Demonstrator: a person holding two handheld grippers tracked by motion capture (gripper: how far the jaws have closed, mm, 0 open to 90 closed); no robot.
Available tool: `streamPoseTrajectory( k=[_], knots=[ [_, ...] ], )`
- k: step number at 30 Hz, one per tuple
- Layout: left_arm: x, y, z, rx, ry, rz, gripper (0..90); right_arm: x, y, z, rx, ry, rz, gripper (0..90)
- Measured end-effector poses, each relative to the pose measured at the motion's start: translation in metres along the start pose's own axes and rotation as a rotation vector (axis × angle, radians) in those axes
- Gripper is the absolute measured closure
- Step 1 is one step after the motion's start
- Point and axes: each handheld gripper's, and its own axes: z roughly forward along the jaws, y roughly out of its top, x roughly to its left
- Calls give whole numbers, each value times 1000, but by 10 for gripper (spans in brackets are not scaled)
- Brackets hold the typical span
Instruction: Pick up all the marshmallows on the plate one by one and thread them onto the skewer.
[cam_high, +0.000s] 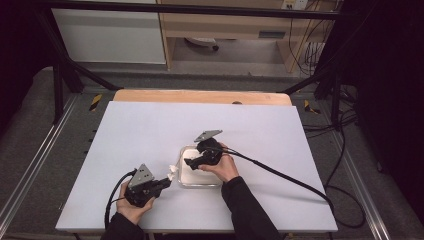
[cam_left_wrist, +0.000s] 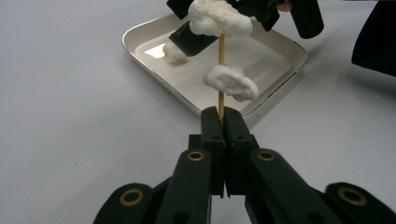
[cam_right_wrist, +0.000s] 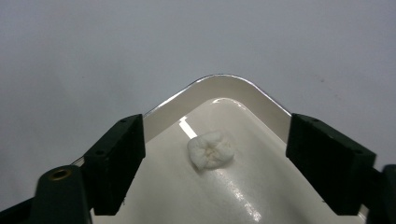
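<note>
A: Skewer orientation?
B: Thin wooden skewer (cam_left_wrist: 221, 74) clamped at its lower end by the left gripper (cam_left_wrist: 219, 122), jaws closed tight on it. Long axis in line with the jaws, free tip directed toward the white tray (cam_left_wrist: 140, 35). In the high view, left gripper (cam_high: 162, 183) near the front edge of the table (cam_high: 150, 125), just left of the tray (cam_high: 184, 150).

A: Appearance?
B: Pale, straight stick carrying two white, soft, lumpy pieces: one piece (cam_left_wrist: 231, 81) partway along the shaft, a second piece (cam_left_wrist: 218, 17) at the far end. Exact material of the pieces: cannot tell.

A: Right gripper status?
B: Right gripper (cam_right_wrist: 215, 163) with jaws spread wide, holding nothing, poised over the tray (cam_right_wrist: 219, 84). One loose white piece (cam_right_wrist: 211, 149) on the glossy tray floor, between the two jaws and touching neither. In the high view, right gripper (cam_high: 187, 161) held by the right hand (cam_high: 222, 167) above the tray, pointing left.

A: Surroundings and obstructions?
B: Tray square with rounded corners, shallow rim, resting on the white table surface. Right gripper (cam_left_wrist: 196, 39) directly beyond the skewer tip, close behind the upper piece. Black cable (cam_high: 280, 175) trailing from the right gripper across the table to the right.
</note>
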Motion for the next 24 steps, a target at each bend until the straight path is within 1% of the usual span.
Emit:
streamPoseTrajectory(
  k=[2,3,5,7,10,15,18,21,22,23,24],
  knots=[
    [0,0,0,1,0,-1,889,-2,-1,3,11,-7,-10,295],
    [1,0,0,3,-1,0,889,-3,-2,4,21,-9,4,317],
    [1,0,0,4,-1,1,890,-4,-2,6,27,-7,-3,361],
    [0,0,0,3,-1,-1,889,-4,-3,8,31,0,0,406],
    [0,0,1,5,-2,3,889,-4,-4,10,31,0,-3,462],
    [0,0,1,4,-2,1,889,-4,-4,10,22,14,-11,521],
    [0,0,1,7,-2,6,889,-4,-3,10,30,18,-28,552],
    [0,0,2,10,-2,7,890,-3,-4,11,53,10,-46,578],
    [0,0,2,10,-2,6,890,-4,-4,11,63,5,-61,592],
    [0,0,2,10,-1,6,890,-4,-5,12,60,-7,-86,606],
    [0,0,1,9,-2,7,889,-4,-5,12,60,-7,-87,617]
  ],
)
